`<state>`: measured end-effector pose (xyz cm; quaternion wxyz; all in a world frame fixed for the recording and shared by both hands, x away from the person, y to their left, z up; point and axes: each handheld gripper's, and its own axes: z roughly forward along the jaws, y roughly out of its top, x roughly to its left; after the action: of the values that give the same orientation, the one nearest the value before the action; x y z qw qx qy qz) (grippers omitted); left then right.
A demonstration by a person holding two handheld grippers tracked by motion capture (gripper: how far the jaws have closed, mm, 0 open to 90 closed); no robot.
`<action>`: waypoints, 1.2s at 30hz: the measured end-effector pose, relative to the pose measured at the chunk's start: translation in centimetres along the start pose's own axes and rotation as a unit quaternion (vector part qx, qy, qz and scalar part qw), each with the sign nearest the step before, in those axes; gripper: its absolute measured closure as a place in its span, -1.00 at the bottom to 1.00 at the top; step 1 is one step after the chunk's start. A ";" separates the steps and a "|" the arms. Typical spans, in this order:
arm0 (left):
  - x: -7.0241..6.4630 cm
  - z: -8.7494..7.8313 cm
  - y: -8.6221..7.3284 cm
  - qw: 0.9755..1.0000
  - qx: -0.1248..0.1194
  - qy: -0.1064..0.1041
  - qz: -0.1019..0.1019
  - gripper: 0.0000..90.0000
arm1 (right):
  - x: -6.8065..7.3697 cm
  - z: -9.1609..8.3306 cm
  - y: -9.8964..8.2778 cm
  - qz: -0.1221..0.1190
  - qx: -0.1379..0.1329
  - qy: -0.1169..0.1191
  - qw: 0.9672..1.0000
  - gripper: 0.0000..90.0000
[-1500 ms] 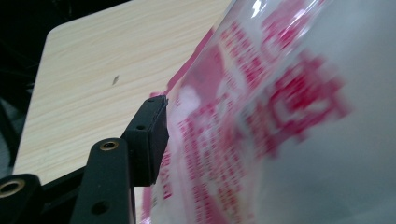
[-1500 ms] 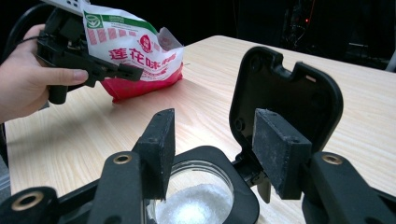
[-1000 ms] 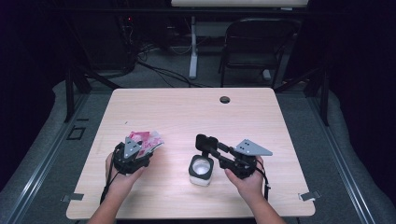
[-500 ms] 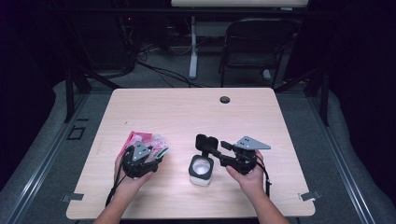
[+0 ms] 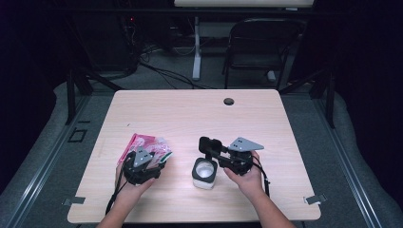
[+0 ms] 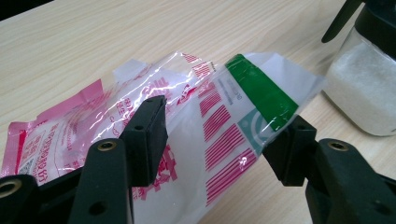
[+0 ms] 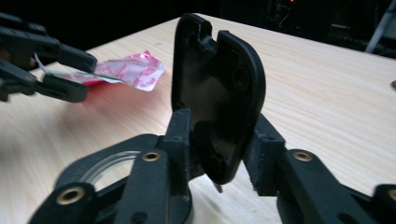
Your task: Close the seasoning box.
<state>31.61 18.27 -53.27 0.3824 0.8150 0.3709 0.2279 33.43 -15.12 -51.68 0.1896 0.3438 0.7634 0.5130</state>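
Note:
A pink, white and green plastic bag (image 6: 219, 116) arches between the jaws of my left gripper (image 6: 219, 135), whose pads press its two edges. From above, the bag (image 5: 142, 145) lies at the table's front left under that gripper (image 5: 154, 159). A glass jar (image 5: 205, 173) of white powder stands in the front middle, its black flip lid (image 7: 219, 84) tilted upright. My right gripper (image 7: 219, 135) has just been closing, and its pads now pinch that lid from both sides. The jar (image 6: 359, 88) is to the right of the bag.
The wooden table (image 5: 190, 114) has a round black cable hole (image 5: 229, 101) near its far edge. A dark chair (image 5: 261, 47) and cables stand on the floor behind it. The left gripper (image 7: 60, 70) with the bag shows far left in the right gripper view.
The right hand has shifted slightly down toward the jar, its jaws now against the upright lid. The left hand has turned a little with the bag and stayed in place.

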 end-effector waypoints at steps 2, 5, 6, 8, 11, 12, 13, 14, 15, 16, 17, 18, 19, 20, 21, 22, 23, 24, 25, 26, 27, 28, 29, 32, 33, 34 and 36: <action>0.0 -0.1 0.0 1.000 -0.002 -0.002 -0.001 -0.01 | -0.2 -0.1 0.1 -0.004 0.006 0.000 1.000 0.57; -0.1 -0.3 0.2 1.000 -0.007 -0.006 -0.006 -0.01 | -0.5 -0.2 0.1 0.002 0.004 0.007 1.000 0.67; -0.1 -0.3 0.2 1.000 -0.009 -0.007 -0.006 -0.01 | -0.6 -0.2 0.1 0.002 0.005 0.010 1.000 0.68; -0.1 -0.4 0.3 1.000 -0.009 -0.007 -0.005 -0.01 | -0.7 -0.3 0.1 -0.005 0.010 0.011 1.000 0.70; -0.2 -0.5 0.4 1.000 -0.010 -0.009 -0.005 -0.01 | -0.7 -0.5 0.2 -0.012 0.012 0.013 1.000 0.72; -0.2 -0.5 0.4 1.000 -0.010 -0.009 -0.004 -0.01 | -0.6 -0.5 0.2 -0.015 0.012 0.013 1.000 0.73; -0.2 -0.5 0.5 1.000 -0.012 -0.010 -0.005 -0.01 | -0.7 -0.6 0.2 -0.019 0.015 0.012 1.000 0.74; -0.2 -0.6 0.5 1.000 -0.013 -0.010 -0.004 -0.01 | -0.6 -0.6 0.2 -0.018 0.011 0.012 1.000 0.75; -0.2 -0.6 0.6 1.000 -0.013 -0.011 -0.003 -0.01 | -0.6 -0.7 0.2 -0.020 0.012 0.012 1.000 0.76; -0.2 -0.7 0.6 1.000 -0.017 -0.012 -0.006 -0.01 | -0.6 -0.7 0.2 -0.023 0.014 0.011 1.000 0.76; -0.2 -0.7 0.7 1.000 -0.019 -0.013 -0.005 -0.01 | -0.6 -0.8 0.2 -0.022 0.013 0.012 1.000 0.77; -0.2 -0.8 0.8 1.000 -0.019 -0.014 -0.004 -0.01 | -0.6 -0.8 0.1 -0.023 0.012 0.012 1.000 0.78; -0.2 -0.8 0.9 1.000 -0.019 -0.015 -0.004 -0.01 | -0.6 -0.8 0.1 -0.023 0.011 0.012 1.000 0.78; -0.2 -0.9 0.9 1.000 -0.022 -0.016 -0.005 -0.01 | -0.5 -0.9 0.1 -0.023 0.011 0.012 1.000 0.78; -0.2 -0.9 1.0 1.000 -0.024 -0.015 -0.005 -0.01 | -0.5 -0.9 0.1 -0.026 0.014 0.011 0.999 0.79; -0.2 -0.9 1.0 1.000 -0.026 -0.016 -0.006 -0.01 | -0.5 -1.0 0.1 -0.028 0.013 0.010 0.999 0.79; -0.2 -1.0 1.1 0.999 -0.026 -0.016 -0.007 -0.01 | -0.4 -1.0 0.1 -0.030 0.012 0.009 0.999 0.79; -0.1 -1.1 1.2 0.999 -0.028 -0.017 -0.010 -0.01 | -0.3 -1.1 0.1 -0.033 0.011 0.008 0.999 0.79; -0.1 -1.1 1.3 0.999 -0.029 -0.017 -0.010 -0.01 | -0.2 -1.2 0.1 -0.035 0.011 0.007 0.999 0.80; 0.0 -1.2 1.3 0.999 -0.031 -0.017 -0.011 -0.01 | -0.2 -1.2 0.1 -0.037 0.011 0.005 0.999 0.80; 0.0 -1.2 1.4 0.999 -0.033 -0.017 -0.013 -0.01 | -0.1 -1.4 0.2 -0.039 0.009 0.004 0.999 0.79; 0.1 -1.2 1.4 0.999 -0.034 -0.016 -0.014 -0.01 | 0.0 -1.5 0.2 -0.035 0.005 0.008 0.999 0.77; 0.2 -1.2 1.5 0.999 -0.036 -0.016 -0.016 -0.01 | 0.2 -1.7 0.3 -0.033 0.000 0.011 0.999 0.77; 0.3 -1.2 1.5 0.999 -0.035 -0.017 -0.019 0.00 | 0.6 -2.0 0.5 -0.039 -0.005 0.011 0.999 0.76; 0.4 -1.2 1.6 0.999 -0.037 -0.016 -0.019 0.00 | 0.8 -2.0 0.5 -0.040 -0.006 0.012 0.999 0.76; 0.4 -1.2 1.6 0.999 -0.038 -0.016 -0.019 0.00 | 0.9 -2.0 0.5 -0.045 -0.005 0.011 0.999 0.76; 0.5 -1.3 1.7 0.999 -0.038 -0.016 -0.018 0.00 | 1.5 -2.0 0.6 -0.053 -0.007 0.014 0.998 0.74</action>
<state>31.80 18.53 -51.13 0.4229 0.7965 0.3706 0.2221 31.31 -15.23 -50.24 0.2082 0.2940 0.7797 0.5122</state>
